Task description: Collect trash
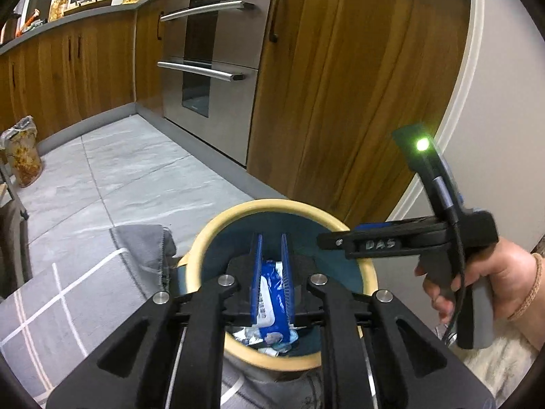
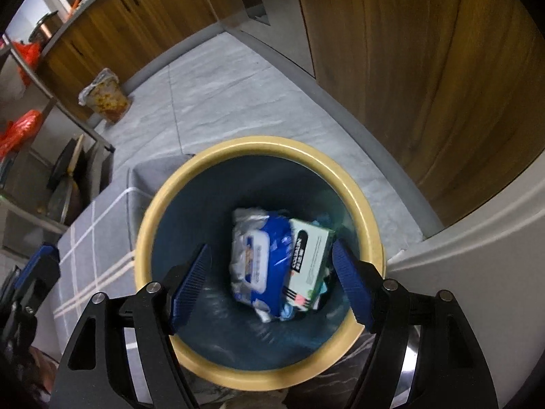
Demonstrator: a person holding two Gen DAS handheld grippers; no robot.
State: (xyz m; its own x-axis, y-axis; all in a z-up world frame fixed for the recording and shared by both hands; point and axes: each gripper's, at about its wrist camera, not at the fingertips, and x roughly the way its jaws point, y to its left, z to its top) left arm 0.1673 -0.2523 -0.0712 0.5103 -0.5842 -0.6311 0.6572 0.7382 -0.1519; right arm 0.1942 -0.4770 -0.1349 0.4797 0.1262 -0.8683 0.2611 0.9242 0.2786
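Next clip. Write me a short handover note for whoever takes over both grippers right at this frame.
Left gripper: jaws shut on a blue wrapper, held over the mouth of the trash bin.
Right gripper: jaws open, holding nothing, above the same bin.
In the bin: a blue and white pack and a pale green box.
Done: those two pieces are binned.
Left: let the wrapper drop in. A snack bag stands on the floor by the cabinets; whether it is trash, I cannot tell.

The trash bin [image 2: 366, 201] has a cream-yellow rim and dark teal inside. At 9 o'clock lies a grey rug [image 2: 98, 238] with white grid lines.
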